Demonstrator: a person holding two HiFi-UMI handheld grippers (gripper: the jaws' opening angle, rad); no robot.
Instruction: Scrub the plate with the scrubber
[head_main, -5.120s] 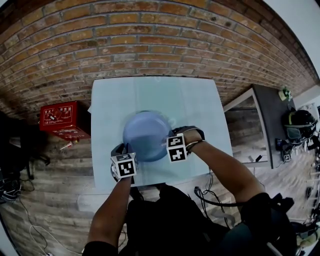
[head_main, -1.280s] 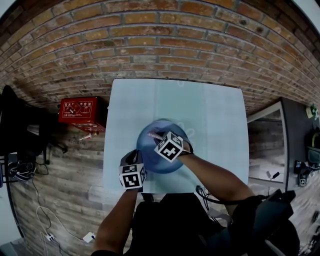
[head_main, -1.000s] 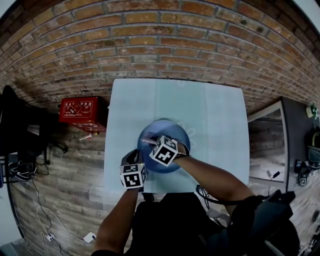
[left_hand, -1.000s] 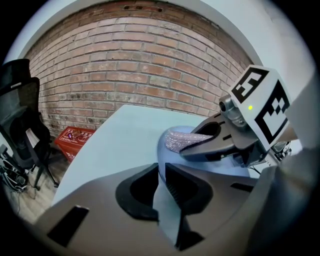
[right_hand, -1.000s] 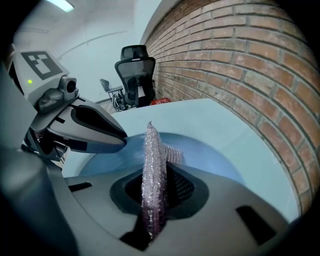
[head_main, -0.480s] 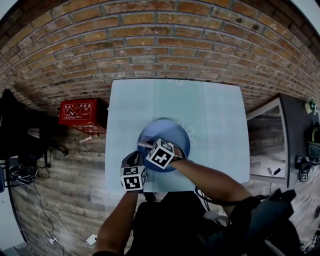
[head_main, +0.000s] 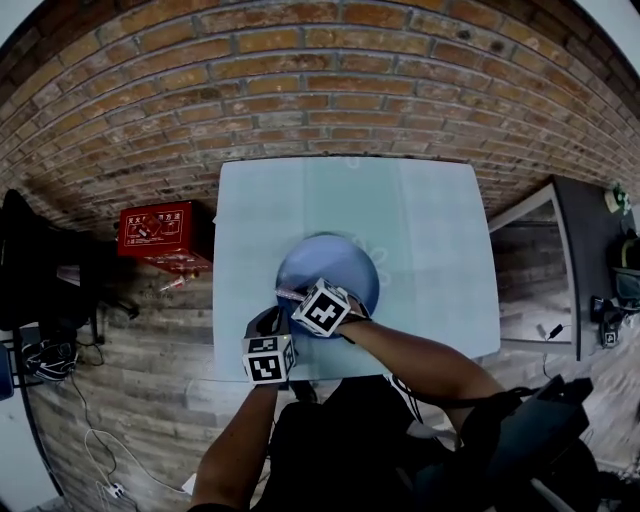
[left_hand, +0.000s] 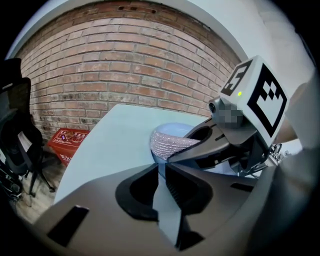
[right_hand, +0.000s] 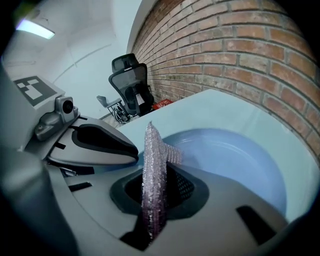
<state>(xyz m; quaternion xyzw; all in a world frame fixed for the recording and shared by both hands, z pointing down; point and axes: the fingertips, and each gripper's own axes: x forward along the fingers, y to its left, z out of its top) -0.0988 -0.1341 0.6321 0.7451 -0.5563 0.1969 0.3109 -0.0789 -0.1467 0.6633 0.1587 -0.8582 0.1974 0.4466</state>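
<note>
Blue plate (head_main: 345, 258) sits on the pale table (head_main: 440, 230), toward the front edge. Left tongs (left_hand: 162, 169) are clamped on the plate's near rim, the thin edge pinched between the tips. Right tongs (right_hand: 154, 172) are closed on the scrubber (right_hand: 150, 145), a glittery mesh pad sticking up out of the tips over the plate's near-left part. Can't tell if it touches the surface.

Scrubber looks soft, light and floppy, so grip it deep at the middle. Plate looks stiff, smooth, probably slippery and breakable, so hold it by the rim only.

Both forearms reach forward. The right wrist angles inward across the plate, close to the left tongs.
</note>
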